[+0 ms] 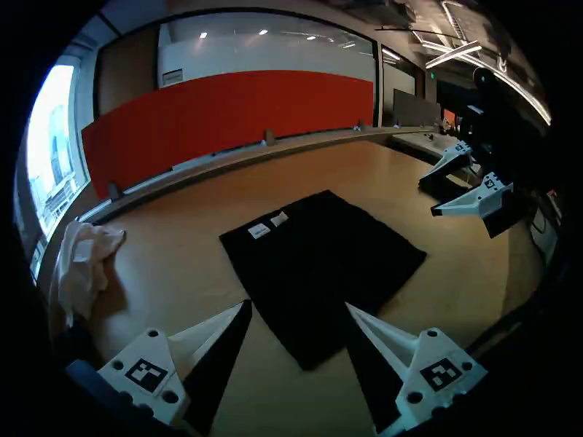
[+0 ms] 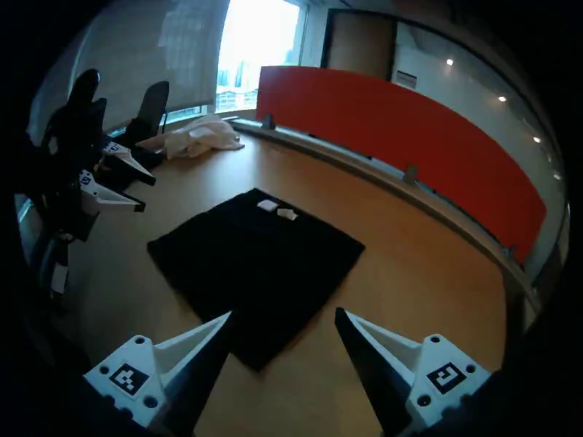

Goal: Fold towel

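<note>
Wide open and empty, the left gripper [image 1: 298, 304] and right gripper [image 2: 283, 313] hover just short of the flat, unfolded black towel [image 1: 321, 255]; next, I judge, each must pinch a near corner.

You have bare table [image 1: 182, 247] all round the black towel [image 1: 321, 266], free to pass on every side; the red divider [image 1: 233, 116] walls off the far edge; a crumpled white cloth [image 1: 84, 266] occupies the window-end corner.

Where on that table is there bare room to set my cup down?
Wide bare wood lies between the black towel and the red divider, and again between the towel and the pale cloth heap. The towel covers the middle of the table; the heap crowds one corner.
</note>
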`<move>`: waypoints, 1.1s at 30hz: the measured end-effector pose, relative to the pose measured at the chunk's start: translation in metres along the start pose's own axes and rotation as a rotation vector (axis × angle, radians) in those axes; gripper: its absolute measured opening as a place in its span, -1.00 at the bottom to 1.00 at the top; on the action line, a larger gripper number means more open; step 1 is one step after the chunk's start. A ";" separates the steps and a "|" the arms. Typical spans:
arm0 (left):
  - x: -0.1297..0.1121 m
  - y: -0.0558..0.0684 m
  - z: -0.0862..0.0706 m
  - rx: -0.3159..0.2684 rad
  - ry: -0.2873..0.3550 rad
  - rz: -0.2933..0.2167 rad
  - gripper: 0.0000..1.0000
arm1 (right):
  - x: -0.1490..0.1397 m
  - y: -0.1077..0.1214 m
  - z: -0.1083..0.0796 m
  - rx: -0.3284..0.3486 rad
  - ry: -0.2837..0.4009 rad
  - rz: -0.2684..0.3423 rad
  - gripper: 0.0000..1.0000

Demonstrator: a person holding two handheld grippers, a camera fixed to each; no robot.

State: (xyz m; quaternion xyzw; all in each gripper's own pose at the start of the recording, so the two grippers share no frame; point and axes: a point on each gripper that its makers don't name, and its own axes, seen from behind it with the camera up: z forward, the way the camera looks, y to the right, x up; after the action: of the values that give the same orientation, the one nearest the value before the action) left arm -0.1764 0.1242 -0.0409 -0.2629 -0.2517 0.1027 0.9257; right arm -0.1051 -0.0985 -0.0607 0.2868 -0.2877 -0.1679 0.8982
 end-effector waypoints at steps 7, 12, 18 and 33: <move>-0.027 0.008 0.013 -0.029 -0.061 0.018 0.67 | -0.024 -0.009 0.014 0.024 -0.042 -0.010 1.00; -0.045 0.012 0.021 -0.043 -0.107 0.030 0.67 | -0.039 -0.016 0.021 0.043 -0.073 -0.010 1.00; -0.063 0.014 0.029 -0.056 -0.161 0.026 0.67 | -0.056 -0.021 0.028 0.060 -0.120 -0.015 1.00; -0.091 0.022 0.039 -0.079 -0.266 -0.004 0.67 | -0.084 -0.028 0.033 0.094 -0.194 -0.036 0.77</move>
State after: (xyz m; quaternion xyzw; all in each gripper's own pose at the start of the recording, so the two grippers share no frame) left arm -0.2758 0.1302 -0.0612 -0.2827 -0.3764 0.1246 0.8734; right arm -0.1941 -0.0949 -0.0909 0.3160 -0.3756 -0.1971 0.8486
